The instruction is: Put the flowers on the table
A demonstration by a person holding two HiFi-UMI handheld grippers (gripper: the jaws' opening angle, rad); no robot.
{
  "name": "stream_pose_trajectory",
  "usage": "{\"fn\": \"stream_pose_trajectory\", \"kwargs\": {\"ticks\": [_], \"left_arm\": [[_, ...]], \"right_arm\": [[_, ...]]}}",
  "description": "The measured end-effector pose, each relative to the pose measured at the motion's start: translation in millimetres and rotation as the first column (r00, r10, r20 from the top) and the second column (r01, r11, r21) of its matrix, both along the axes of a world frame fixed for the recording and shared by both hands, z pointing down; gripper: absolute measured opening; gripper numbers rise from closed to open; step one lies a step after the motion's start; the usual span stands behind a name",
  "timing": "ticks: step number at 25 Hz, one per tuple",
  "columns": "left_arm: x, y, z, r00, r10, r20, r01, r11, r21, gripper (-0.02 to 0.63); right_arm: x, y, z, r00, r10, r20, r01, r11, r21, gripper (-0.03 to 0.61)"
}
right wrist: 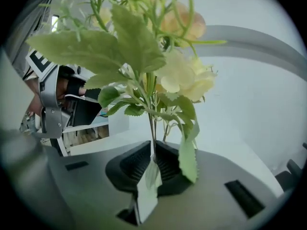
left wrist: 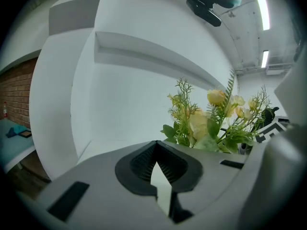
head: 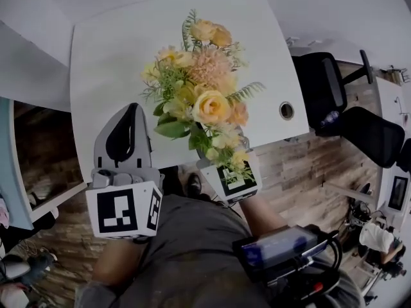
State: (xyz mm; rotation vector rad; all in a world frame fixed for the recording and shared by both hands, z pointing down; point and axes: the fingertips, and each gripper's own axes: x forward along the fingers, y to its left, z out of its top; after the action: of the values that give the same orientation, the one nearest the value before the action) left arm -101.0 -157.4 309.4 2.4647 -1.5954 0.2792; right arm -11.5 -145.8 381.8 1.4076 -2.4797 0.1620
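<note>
flowers: You have the flowers (head: 202, 95) as one mixed bunch of pale yellow and peach blooms with ferny green sprigs. It stands upright over the near edge of the table (head: 109, 63) and does not rest on it.
stems: A few thin green stems (right wrist: 152, 128) run down into the right gripper (right wrist: 153, 162), and a serrated leaf (right wrist: 188, 159) droops over one jaw.
right jaws: They are clenched on those stems low down, below the foliage, with the ribbed pads pressing from both sides.
left jaws: The left gripper (left wrist: 156, 150) sits just to the left of the bunch with its jaws closed together and nothing between them.
handling: Expect a light but top-heavy load. The heads are broad and the stems slender, so the bunch probably sways and pivots at the pinch if you tilt it.
softness: Petals and leaves look soft and easily crushed, and the stems are likely springy and a little slick.
where to hold: Keep your hold on the bare stems and never take the blooms.
table: The white top ahead is broad and bare, with a round cable hole (head: 286, 110) at its right edge.
</note>
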Motion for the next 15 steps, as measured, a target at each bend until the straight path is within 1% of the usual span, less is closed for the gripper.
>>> {"fn": "stream_pose_trajectory", "kwargs": {"ticks": [1,3,7,9,15], "left_arm": [[0.6,0.4,0.1,1.000,0.001,0.002,-0.001,1.000,0.000,0.005],[0.8,-0.4,0.8,1.000,0.001,0.004,-0.001,1.000,-0.002,0.005],[1.1,-1.2,3.4,1.000,0.004,0.002,-0.004,1.000,-0.003,0.005],[3.3,0.6,3.9,1.000,0.008,0.002,-0.008,1.000,-0.001,0.005],[9.7,2.2,1.9,1.000,0.019,0.008,-0.019,1.000,0.014,0.005]], "right_arm": [[-0.1,0.4,0.2,1.000,-0.005,0.005,0.005,1.000,-0.006,0.048],[-0.6,0.0,1.5,1.000,-0.014,0.013,0.014,1.000,-0.017,0.067],[-1.5,0.8,7.0,1.000,-0.027,0.009,0.027,0.999,-0.035,0.129],[0.5,2.9,9.9,1.000,-0.024,0.001,0.024,0.999,-0.042,0.144],[11.4,5.2,15.6,1.000,0.009,-0.018,-0.010,0.998,-0.058,0.149]]}}
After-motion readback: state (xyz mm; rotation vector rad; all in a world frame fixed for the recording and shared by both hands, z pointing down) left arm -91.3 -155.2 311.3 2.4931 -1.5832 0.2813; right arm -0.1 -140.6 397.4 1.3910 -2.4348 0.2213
